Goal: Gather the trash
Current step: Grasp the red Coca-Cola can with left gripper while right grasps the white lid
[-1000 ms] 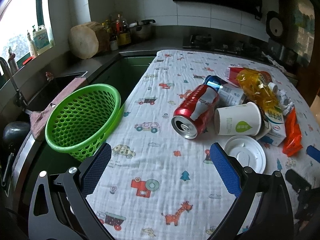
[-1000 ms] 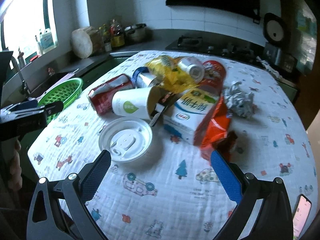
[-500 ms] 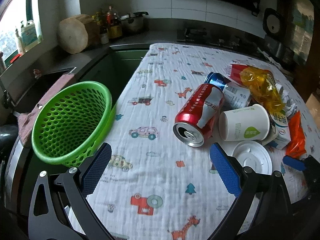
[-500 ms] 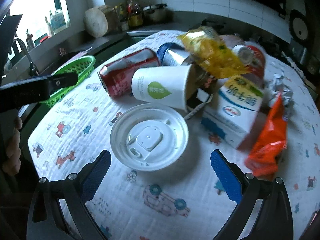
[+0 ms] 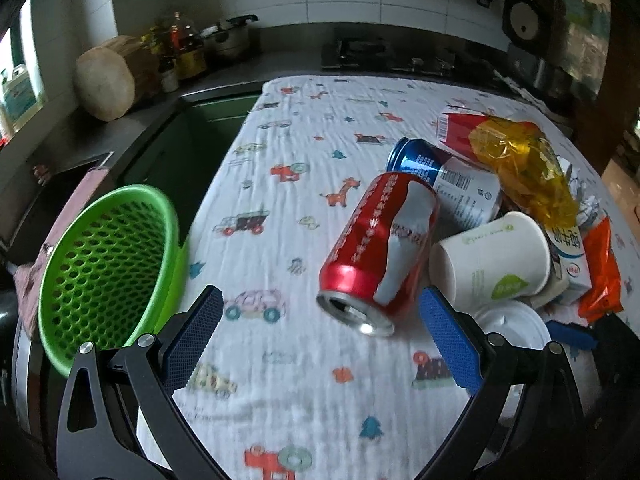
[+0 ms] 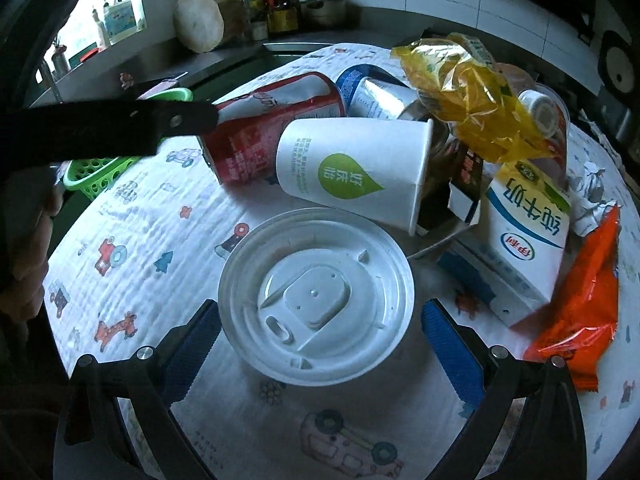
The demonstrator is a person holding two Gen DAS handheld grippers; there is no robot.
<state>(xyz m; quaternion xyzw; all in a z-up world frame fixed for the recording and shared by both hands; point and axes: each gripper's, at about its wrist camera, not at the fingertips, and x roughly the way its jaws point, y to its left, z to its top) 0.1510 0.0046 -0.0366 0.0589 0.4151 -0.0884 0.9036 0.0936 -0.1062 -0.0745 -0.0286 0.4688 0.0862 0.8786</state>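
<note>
A pile of trash lies on the patterned cloth: a red cola can (image 5: 380, 248) on its side, a blue can (image 5: 444, 176), a white paper cup (image 6: 356, 172), a white plastic lid (image 6: 316, 296), a milk carton (image 6: 524, 240), a yellow wrapper (image 6: 468, 96) and an orange wrapper (image 6: 580, 304). My left gripper (image 5: 320, 336) is open, with the red can's mouth just ahead between its fingers. My right gripper (image 6: 320, 344) is open around the white lid. A green basket (image 5: 104, 272) stands at the table's left edge.
A crumpled foil ball (image 6: 592, 188) lies at the pile's far right. The kitchen counter behind holds a round wooden block (image 5: 108, 76), bottles (image 5: 180, 52) and a pot (image 5: 232, 40). A sink with a pink cloth (image 5: 64, 220) lies left of the basket.
Both grippers have moved forward. The left one has closed in on the red can's mouth. The right one has closed in on the white lid, which now sits between its fingers.
</note>
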